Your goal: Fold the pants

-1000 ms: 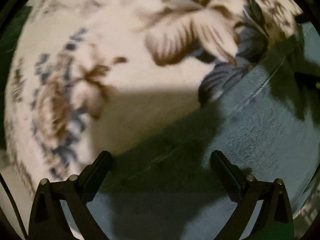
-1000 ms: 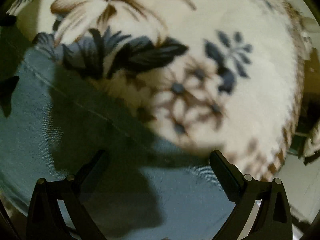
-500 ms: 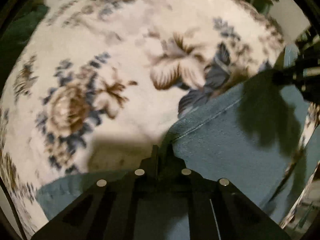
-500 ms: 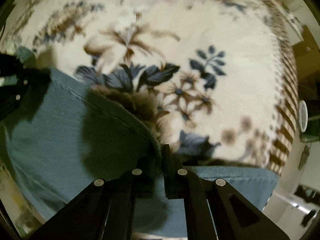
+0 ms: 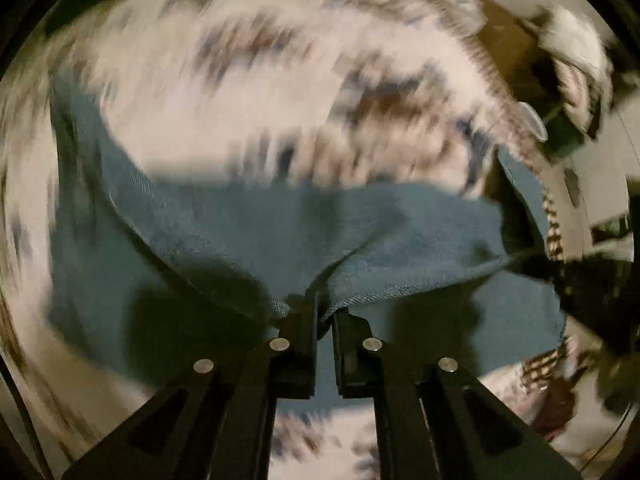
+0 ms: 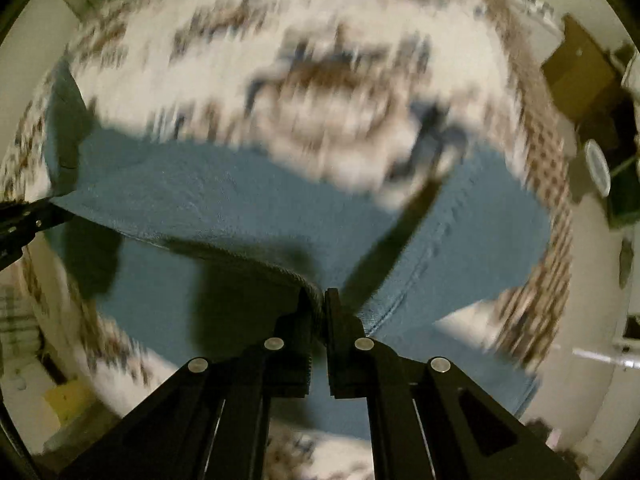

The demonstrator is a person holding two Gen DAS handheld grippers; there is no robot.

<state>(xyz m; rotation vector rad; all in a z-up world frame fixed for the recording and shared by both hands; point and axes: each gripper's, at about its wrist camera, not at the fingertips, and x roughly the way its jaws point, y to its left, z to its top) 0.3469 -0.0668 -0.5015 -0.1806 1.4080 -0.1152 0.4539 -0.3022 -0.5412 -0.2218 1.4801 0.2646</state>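
Blue denim pants [image 5: 248, 232] lie spread on a floral blanket [image 5: 248, 80]. My left gripper [image 5: 323, 308] is shut on a hem edge of the pants and holds it lifted, the cloth hanging away from the fingers. In the right wrist view the pants [image 6: 224, 200] stretch across the middle. My right gripper [image 6: 319, 300] is shut on another edge of the pants, also raised. The right gripper shows at the right edge of the left wrist view [image 5: 592, 280], and the left gripper shows at the left edge of the right wrist view [image 6: 24, 220]. Both views are motion-blurred.
The cream blanket with brown and blue flowers [image 6: 320, 60] covers the surface, with a striped border [image 6: 556, 208] at the right. Beyond it are a brown box [image 6: 580, 68], a pale floor and small clutter [image 5: 560, 396].
Both grippers were open over the pants, then shut on the edges. Since then both have lifted well above the blanket, pulling the held cloth up with them.
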